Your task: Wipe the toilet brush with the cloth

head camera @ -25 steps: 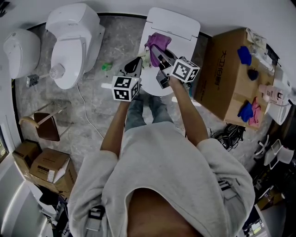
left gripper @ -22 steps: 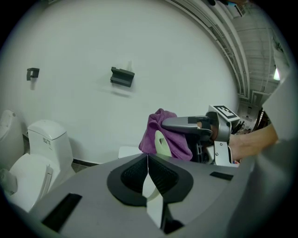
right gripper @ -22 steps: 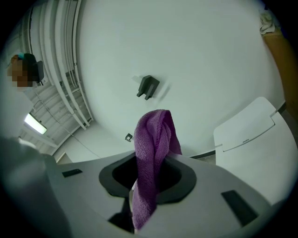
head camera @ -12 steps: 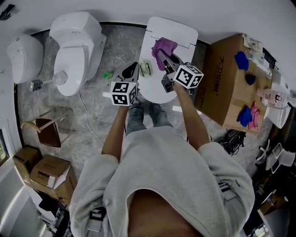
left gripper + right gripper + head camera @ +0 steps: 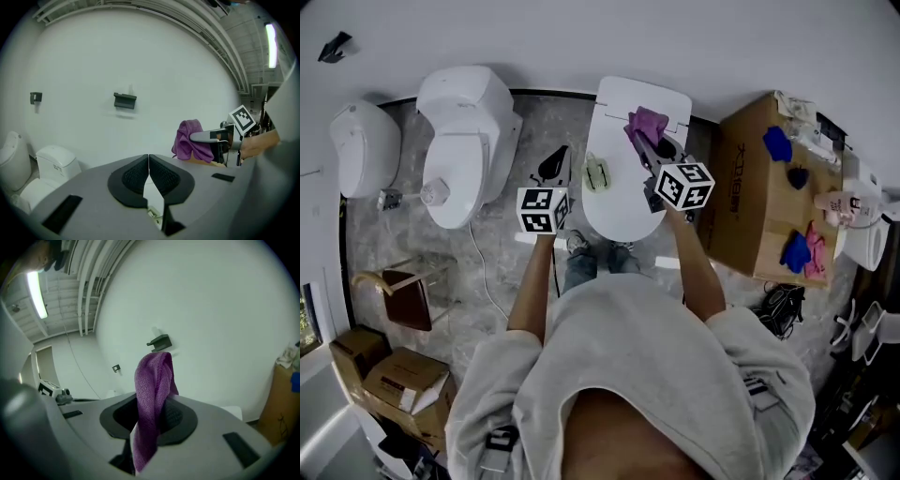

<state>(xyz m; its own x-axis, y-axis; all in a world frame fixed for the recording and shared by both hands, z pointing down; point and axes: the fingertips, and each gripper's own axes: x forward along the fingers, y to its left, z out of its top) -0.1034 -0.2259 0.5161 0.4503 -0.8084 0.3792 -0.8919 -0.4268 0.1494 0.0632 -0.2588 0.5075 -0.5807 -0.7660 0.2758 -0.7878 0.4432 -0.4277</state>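
A small white-and-green brush (image 5: 596,172) lies on the closed white toilet lid (image 5: 619,208) in the head view. My left gripper (image 5: 554,157) hangs to its left, over the floor beside the toilet, clear of the brush. In the left gripper view its pads (image 5: 137,177) meet, and I see nothing held between them. My right gripper (image 5: 645,141) is over the back of the lid, shut on a purple cloth (image 5: 648,123). The cloth (image 5: 153,394) rises from between the right jaws and folds over them. From the left gripper view the cloth (image 5: 189,140) shows on the right.
A second white toilet (image 5: 470,141) and another white fixture (image 5: 364,146) stand at the left. An open cardboard box (image 5: 759,202) with blue and pink items is at the right. A brown stool (image 5: 403,296) and small boxes (image 5: 389,367) sit lower left. A dark bracket (image 5: 124,100) is on the wall.
The brush was between the two grippers by the cloth; now it lies alone on the lid. My left gripper has drawn off to the left. The right gripper keeps the cloth.
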